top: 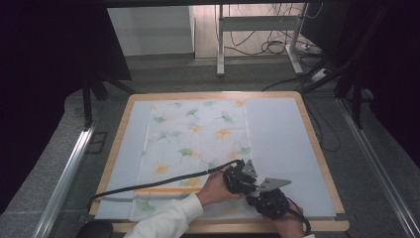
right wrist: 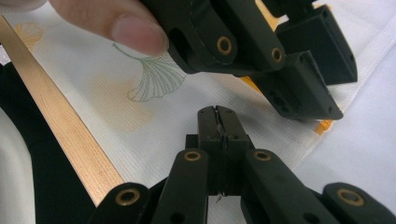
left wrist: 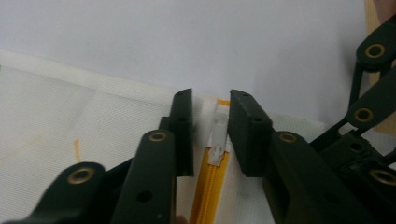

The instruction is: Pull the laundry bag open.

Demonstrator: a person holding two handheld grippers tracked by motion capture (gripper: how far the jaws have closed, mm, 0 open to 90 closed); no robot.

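A white cloth cover (top: 198, 134) printed with green and orange ginkgo leaves lies flat on the table. An orange zipper (top: 158, 190) runs along its near edge. In the left gripper view the zipper's pale pull tab (left wrist: 217, 140) lies between the jaws of my left gripper (left wrist: 211, 100), which stand a little apart from the tab on both sides. My left gripper (top: 247, 187) is at the cover's near right corner. Just beside it my right gripper (right wrist: 216, 112) is shut, with a thin sliver of the cover (right wrist: 116, 112) pinched between its pads.
A pale mat (top: 277, 134) covers the wooden tabletop (top: 317, 144), bare to the right of the cover. The table's near wooden edge (right wrist: 70, 140) runs close beside my right gripper. A black cable (top: 148, 181) trails left across the cover. A desk frame (top: 257, 29) stands beyond.
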